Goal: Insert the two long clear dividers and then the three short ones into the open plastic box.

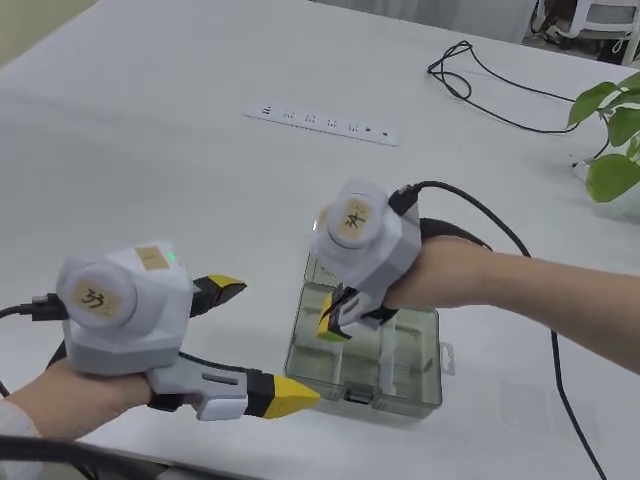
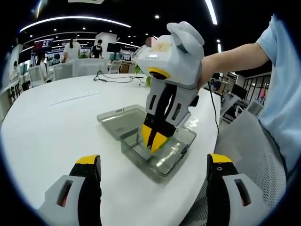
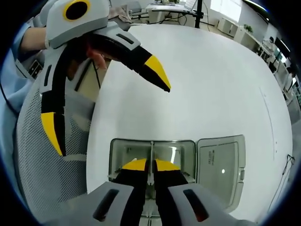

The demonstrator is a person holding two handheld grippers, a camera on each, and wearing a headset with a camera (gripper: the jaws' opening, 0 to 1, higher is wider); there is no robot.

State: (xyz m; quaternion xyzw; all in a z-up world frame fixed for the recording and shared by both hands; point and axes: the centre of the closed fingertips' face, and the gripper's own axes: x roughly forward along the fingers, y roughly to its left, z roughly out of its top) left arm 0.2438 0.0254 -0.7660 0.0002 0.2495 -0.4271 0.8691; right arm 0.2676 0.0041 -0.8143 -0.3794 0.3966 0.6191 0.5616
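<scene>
My right gripper [image 1: 335, 327] points down into the open box [image 1: 400, 396], which sits on the white counter [image 1: 150, 120] near its front edge. In the right gripper view, my right gripper [image 3: 151, 165] has its yellow-tipped jaws almost together. They pinch a thin clear divider [image 3: 151, 149] that runs along the middle of the box [image 3: 123, 151] toward its far wall. The lid [image 3: 221, 165] lies folded flat on the counter, joined to the box along one side.

In the left gripper view the right gripper [image 2: 154, 140] comes down from above, with its tips inside the box [image 2: 160, 170] near the middle. The lid [image 2: 117, 114] lies open on the far side.

My left gripper [image 1: 258, 340] is held level just left of the box and touches nothing. Its jaws are wide apart with nothing between them, one tip raised and the other low beside the box's near corner. In its own view my left gripper [image 2: 153, 162] has one jaw on each side of the box. In the right gripper view the left gripper [image 3: 106, 103] spreads across the upper left.

Further right in the box, another clear strip [image 1: 388, 352] stands upright. I cannot tell how many such strips are in there.

Well behind the box a white power strip [image 1: 320, 122] lies on the counter. A black cable [image 1: 480, 75] loops at the far right, near some green plant leaves [image 1: 610, 130].
</scene>
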